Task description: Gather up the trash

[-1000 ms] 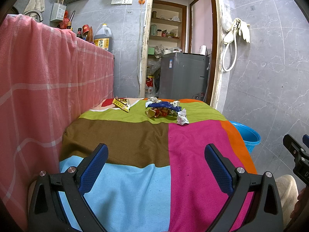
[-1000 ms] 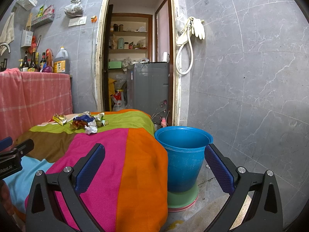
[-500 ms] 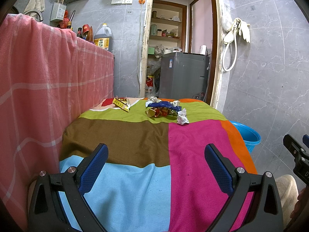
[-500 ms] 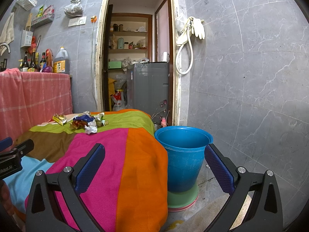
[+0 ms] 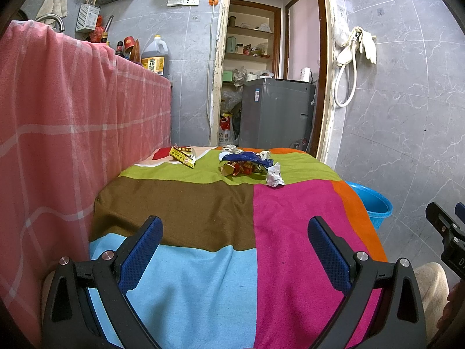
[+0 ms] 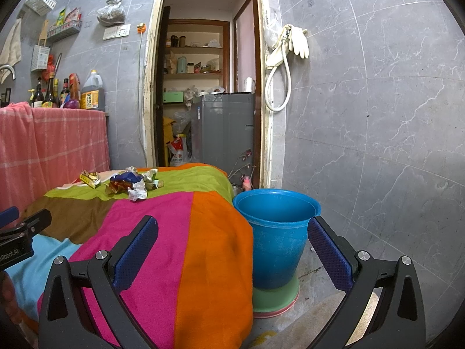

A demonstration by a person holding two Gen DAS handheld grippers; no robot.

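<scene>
We see both views evenly lit and sharp, with soft shadows; fisheye bending curves the doorway [image 6: 203, 72], and black vignetting rims every corner.

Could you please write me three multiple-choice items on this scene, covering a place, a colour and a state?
1. Where does the trash pile lie?
A. on the far green patch of the blanket
B. inside the bucket
C. on the floor

2. What colour is the bucket?
A. red
B. blue
C. white

3. How do the left gripper and right gripper stand?
A. both shut on wrappers
B. one open, one shut
C. both open and empty

Answers: 1 A, the wrappers sit on the green patch; 2 B, its wall is blue; 3 C, nothing lies between either pair of fingers.
</scene>
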